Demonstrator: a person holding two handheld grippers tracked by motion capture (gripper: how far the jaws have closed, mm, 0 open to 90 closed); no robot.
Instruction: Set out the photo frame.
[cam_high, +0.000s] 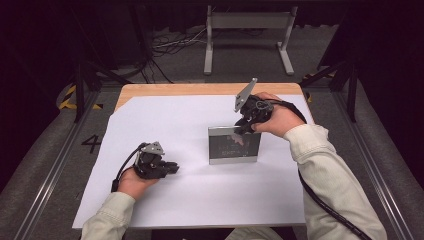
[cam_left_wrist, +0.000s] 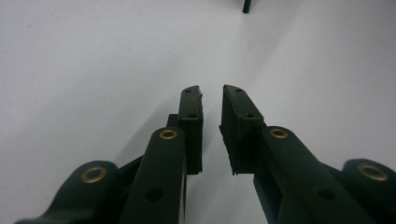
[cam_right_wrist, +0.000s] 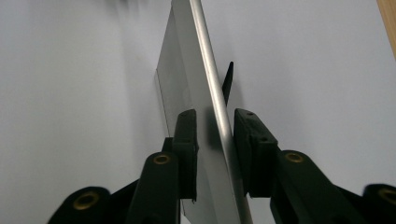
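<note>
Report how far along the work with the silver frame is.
Done: the silver frame stands upright on the white sheet, a dark prop behind it. In hand: the right tool straddles its top edge, jaws loose with gaps at both pads. Left: drawing that tool clear. The left tool rests empty on the sheet.

Your white sheet (cam_high: 200, 190) is lit bright from above, but the room around the table is very dark. The high view looks a bit soft and grainy. Your left gripper (cam_high: 159, 165) drops a small, soft shadow on the sheet. The shiny frame (cam_high: 234, 145) reflects dark shapes like a mirror. In both gripper views, the black jaws up close are blurry and dim, and the corners fade to grey. The frame's edge (cam_right_wrist: 210, 70) shines bright.
</note>
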